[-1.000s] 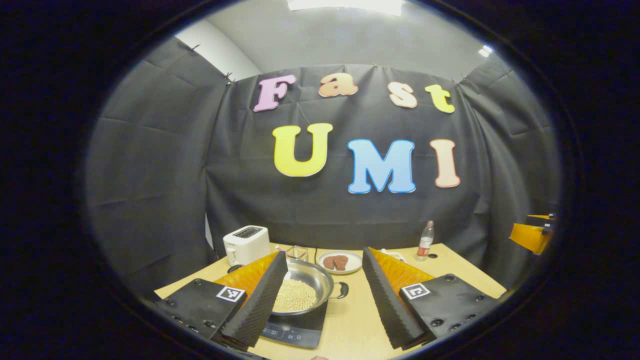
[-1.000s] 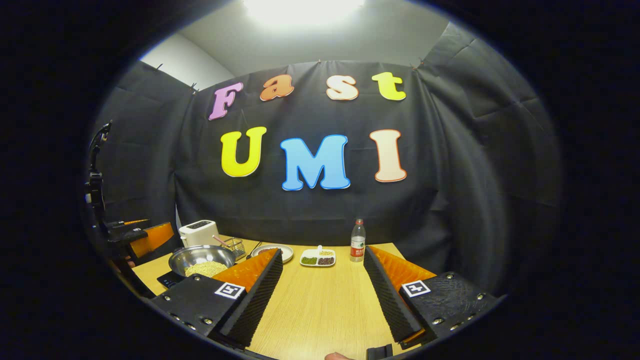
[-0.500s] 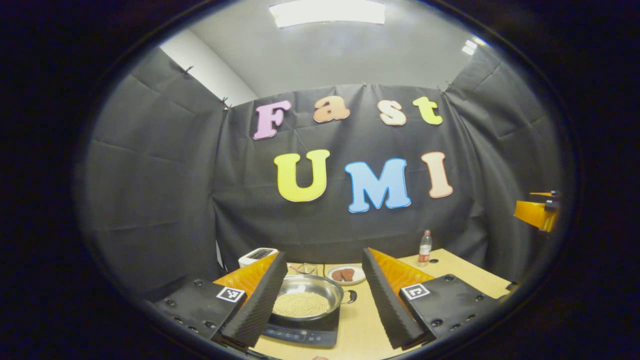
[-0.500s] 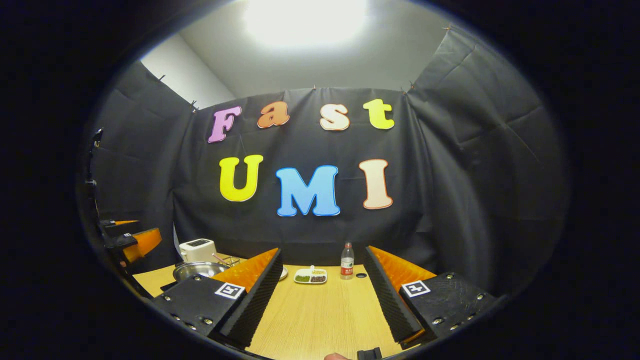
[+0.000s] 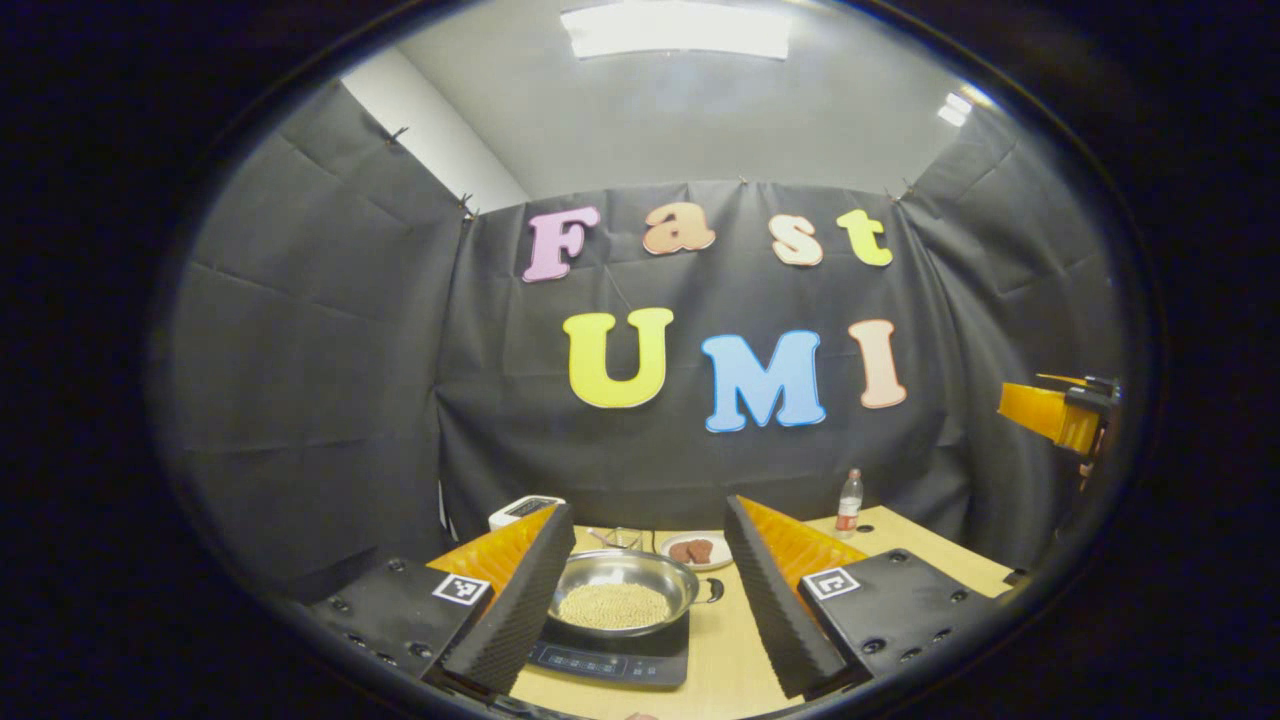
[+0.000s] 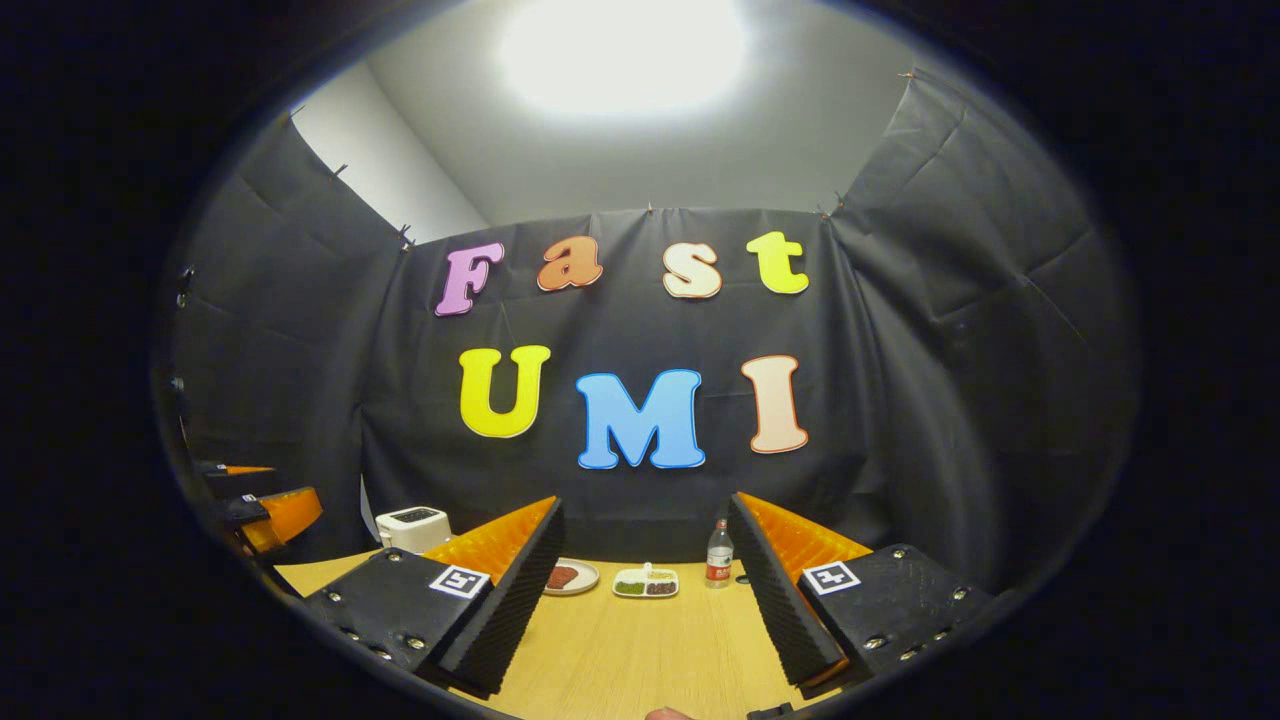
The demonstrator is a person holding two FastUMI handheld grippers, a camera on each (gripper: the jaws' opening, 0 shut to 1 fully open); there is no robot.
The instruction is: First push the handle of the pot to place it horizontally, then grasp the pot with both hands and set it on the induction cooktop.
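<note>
A steel pot [image 5: 625, 598] holding pale beans sits on the black induction cooktop [image 5: 612, 655], its dark side handle [image 5: 711, 590] pointing right. My left gripper [image 5: 648, 590] is open, raised and drawn back from the pot, which shows between its fingers. My right gripper [image 6: 645, 590] is open above bare wooden table [image 6: 620, 655], with nothing between its fingers. The right gripper also shows at the right edge of the left gripper view [image 5: 1060, 415]. At the left edge of the right gripper view hangs the left gripper [image 6: 260, 505].
A white toaster [image 6: 413, 528] stands at the back left. A plate with brown pieces [image 5: 694, 550], a small divided dish [image 6: 646, 585] and a plastic bottle [image 6: 717, 567] line the back of the table. A wire rack [image 5: 610, 538] sits behind the pot.
Both grippers have lifted and pulled back from the table, staying open. The pot sits on the cooktop as before. It has slipped behind the right gripper's left finger in that view.
</note>
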